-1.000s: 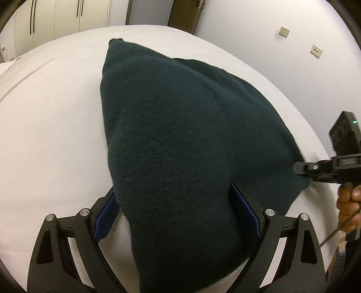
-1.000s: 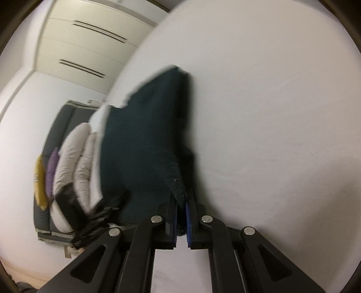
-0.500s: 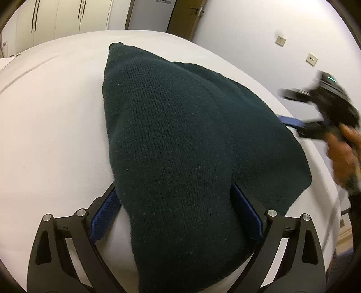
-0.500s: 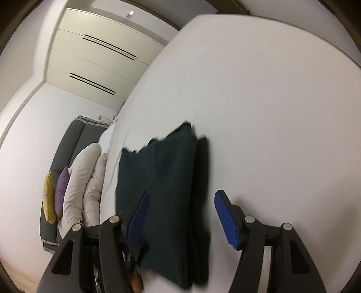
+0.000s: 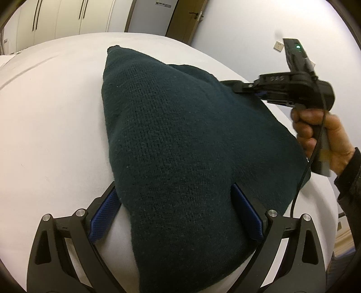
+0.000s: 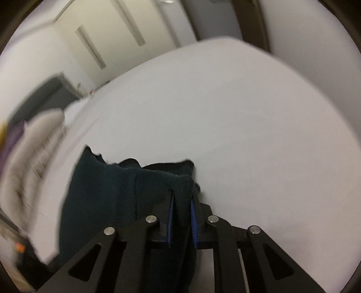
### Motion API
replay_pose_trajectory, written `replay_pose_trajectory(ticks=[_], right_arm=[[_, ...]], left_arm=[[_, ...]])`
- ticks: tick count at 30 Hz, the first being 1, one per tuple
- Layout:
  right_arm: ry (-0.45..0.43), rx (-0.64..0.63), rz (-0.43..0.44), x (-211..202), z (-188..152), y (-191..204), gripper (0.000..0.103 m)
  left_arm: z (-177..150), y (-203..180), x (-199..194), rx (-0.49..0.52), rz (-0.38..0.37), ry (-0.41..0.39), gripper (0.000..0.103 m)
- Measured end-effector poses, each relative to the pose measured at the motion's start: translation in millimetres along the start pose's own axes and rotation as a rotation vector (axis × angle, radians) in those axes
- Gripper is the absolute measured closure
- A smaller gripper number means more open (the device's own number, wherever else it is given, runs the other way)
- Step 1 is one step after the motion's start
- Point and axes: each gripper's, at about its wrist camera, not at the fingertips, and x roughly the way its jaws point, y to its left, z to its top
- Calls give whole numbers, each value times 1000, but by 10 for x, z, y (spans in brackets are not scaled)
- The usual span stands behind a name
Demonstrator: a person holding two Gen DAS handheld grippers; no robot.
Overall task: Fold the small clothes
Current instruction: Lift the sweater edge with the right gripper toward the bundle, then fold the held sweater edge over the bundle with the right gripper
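Note:
A dark green knitted garment (image 5: 180, 139) lies folded on the white bed (image 5: 49, 117). My left gripper (image 5: 176, 202) is open, its blue pads either side of the garment's near end, which lies between them. My right gripper (image 6: 181, 202) is shut on a thick fold at the garment's (image 6: 108, 193) far right edge. The right gripper also shows in the left wrist view (image 5: 239, 86), held by a hand at the garment's right side.
White wardrobes (image 5: 56, 20) and a door (image 5: 185, 20) stand beyond the bed. Pale pillows (image 6: 29, 144) and a dark headboard lie blurred to the left in the right wrist view. A wall with sockets is on the right.
My right gripper let go of the garment's near right corner, opened, moved along the right edge, and closed on a fold farther up. My left gripper stayed open and still.

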Motion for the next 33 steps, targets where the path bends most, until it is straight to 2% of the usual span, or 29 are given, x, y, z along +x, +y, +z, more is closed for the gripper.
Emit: replay_pose_trajectory(ticks=[4,5,6,7,9,10,12,14,15,17,19,20,21,22,23,24,25,26,27,28,29,31,33], right_arm=[[-8,-32,-45,208,7,-55,90],[5,-23,-73,288,3,-127,82],[14,7,-94,330,2,-240,68],[11,32,-87,309,-16,-287,66],[4,88,-94,176,-25,-331,56],[-17,128,-109,44,-38,-355,56],[-121,180,-100,-336,-97,-310,56],[-164,176,12,-616,-170,-173,59],[-163,160,81,-706,-225,-64,64],[-112,116,202,-723,-367,182,69],[-50,111,275,-582,-516,333,74],[-11,114,298,-474,-590,379,75],[23,117,294,-361,-668,375,75],[45,122,272,-267,-719,355,83],[69,127,254,-160,-759,318,103],[77,146,233,-75,-796,214,103],[74,178,246,-39,-815,149,103],[70,223,285,-37,-834,48,103],[64,246,310,-32,-841,-30,103],[57,244,324,-17,-860,-71,103],[48,232,341,-3,-892,-103,103],[37,258,380,14,-932,-178,103],[28,297,385,28,-925,-126,103]], left_arm=[[26,-47,-4,4,3,-1,6],[44,-62,-32,5,3,-1,6],[21,-63,-24,6,5,-1,6],[18,-61,-31,5,4,-1,6],[17,-42,-74,-5,0,-6,6],[24,-22,-114,-19,5,-8,6],[61,9,-281,-53,19,-40,7],[133,13,-529,-60,20,-124,7],[191,21,-617,-44,44,-169,7],[390,-9,-629,4,90,-186,7],[597,-16,-516,28,121,-182,11],[663,-23,-460,33,131,-172,19],[756,-30,-355,42,141,-156,24],[803,-49,-239,64,168,-131,24],[817,-50,-90,82,204,-85,25],[790,24,143,66,201,-8,27],[734,140,273,18,176,17,26],[733,232,314,-16,156,23,20],[672,401,385,-95,81,30,15],[637,492,420,-137,40,34,14],[620,515,437,-138,29,32,13],[639,414,448,-68,77,32,11],[660,407,435,-70,86,40,10]])
